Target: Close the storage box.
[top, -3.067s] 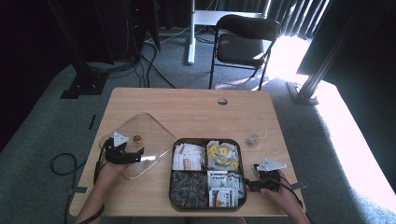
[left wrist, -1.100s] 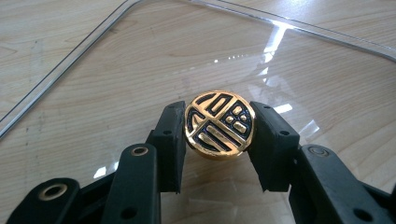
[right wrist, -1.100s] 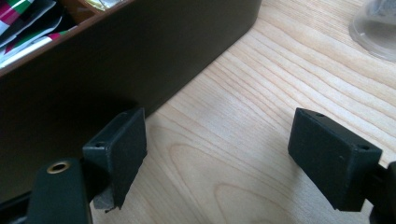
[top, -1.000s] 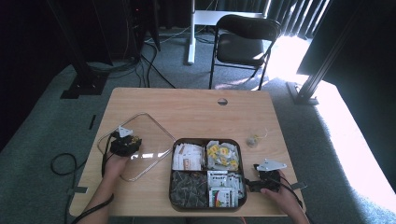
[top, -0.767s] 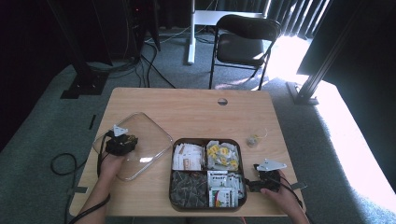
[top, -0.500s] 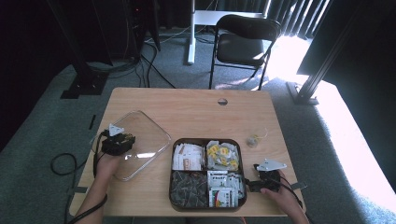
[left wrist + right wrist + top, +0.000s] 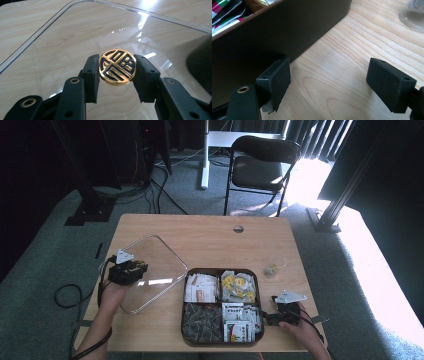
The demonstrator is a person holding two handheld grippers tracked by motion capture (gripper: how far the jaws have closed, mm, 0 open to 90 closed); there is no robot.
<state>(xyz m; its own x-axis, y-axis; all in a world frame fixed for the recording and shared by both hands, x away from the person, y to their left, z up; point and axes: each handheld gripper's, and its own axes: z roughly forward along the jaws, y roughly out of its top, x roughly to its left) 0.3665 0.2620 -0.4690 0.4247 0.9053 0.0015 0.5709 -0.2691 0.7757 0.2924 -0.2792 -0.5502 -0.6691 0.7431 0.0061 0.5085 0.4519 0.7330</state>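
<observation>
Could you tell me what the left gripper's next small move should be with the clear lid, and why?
Probably carry the clear lid sideways toward the dark tray. The left gripper is clamped on the lid's gold knob, the tray stands uncovered beside it, and the right gripper rests open on the table by the tray's wall.

The wooden worktop carries a dark compartment tray. A small clear piece lies just beside its far right corner.

Clear lid, gold-black knob, tilted
</observation>
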